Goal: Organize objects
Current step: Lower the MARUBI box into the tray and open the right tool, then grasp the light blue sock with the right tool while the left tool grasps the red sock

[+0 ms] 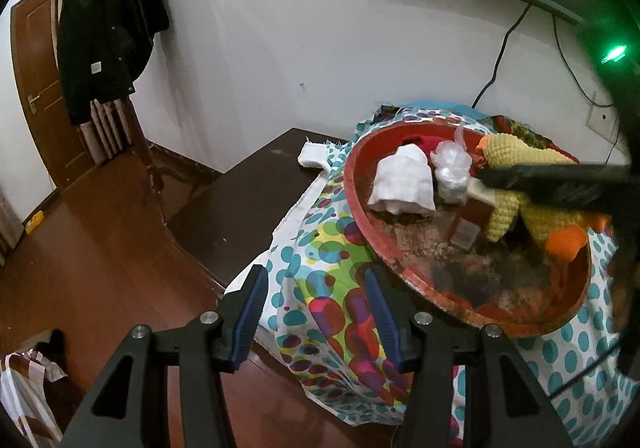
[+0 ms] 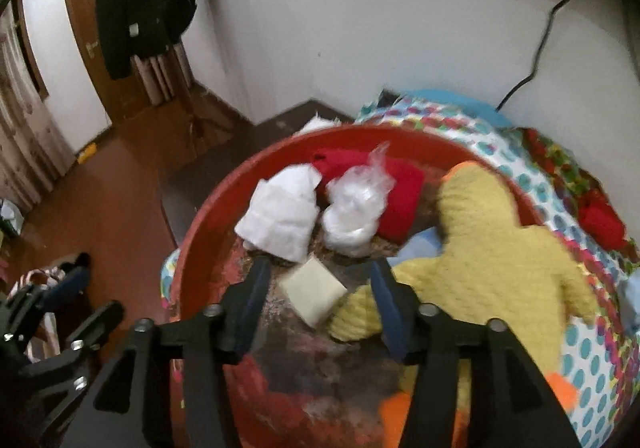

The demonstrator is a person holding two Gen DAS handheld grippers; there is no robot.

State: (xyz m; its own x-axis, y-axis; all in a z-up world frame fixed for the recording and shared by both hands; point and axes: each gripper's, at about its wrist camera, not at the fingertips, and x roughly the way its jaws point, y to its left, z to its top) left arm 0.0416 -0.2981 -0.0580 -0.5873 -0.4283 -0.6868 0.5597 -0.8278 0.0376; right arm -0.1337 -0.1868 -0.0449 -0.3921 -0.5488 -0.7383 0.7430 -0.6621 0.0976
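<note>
A worn red basin sits on a spotted cloth. Inside lie a white folded cloth, a crumpled clear plastic bag, a red cloth, a cream box and a yellow plush duck. My left gripper is open and empty, hovering over the spotted cloth left of the basin. My right gripper is open and empty above the basin, its fingers either side of the cream box; it shows in the left wrist view over the duck.
The basin and cloth rest on a dark wooden cabinet against a white wall. A black jacket hangs by a brown door. Black cables run down the wall. A striped bag lies on the wooden floor.
</note>
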